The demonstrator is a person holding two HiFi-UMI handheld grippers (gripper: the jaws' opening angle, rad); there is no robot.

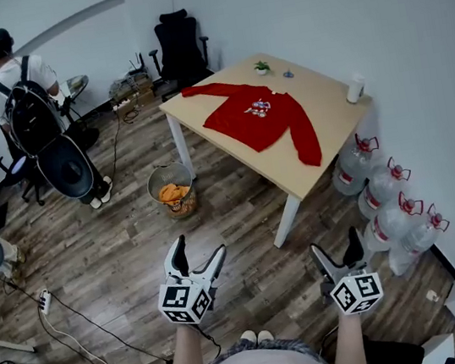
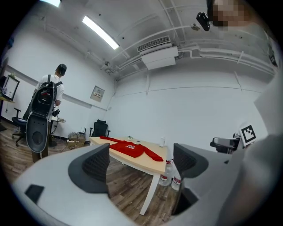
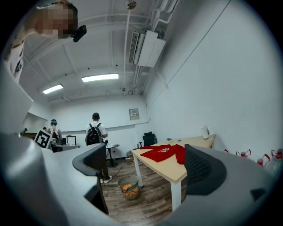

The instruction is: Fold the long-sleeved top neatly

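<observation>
A red long-sleeved top point(image 1: 262, 117) lies spread flat on the light wooden table point(image 1: 327, 109), both sleeves stretched out; it also shows in the left gripper view point(image 2: 129, 148) and the right gripper view point(image 3: 166, 152). My left gripper point(image 1: 198, 255) hangs over the floor well short of the table, jaws wide apart and empty. My right gripper point(image 1: 336, 250) is beside it, also open with nothing between its jaws. Both point level toward the table.
A wire basket point(image 1: 172, 190) with orange contents stands by the table's near left leg. Several water bottles point(image 1: 389, 203) line the right wall. A person with a backpack point(image 1: 33, 113) stands at the back left; a black chair point(image 1: 181, 49) is behind the table. Cables cross the wooden floor.
</observation>
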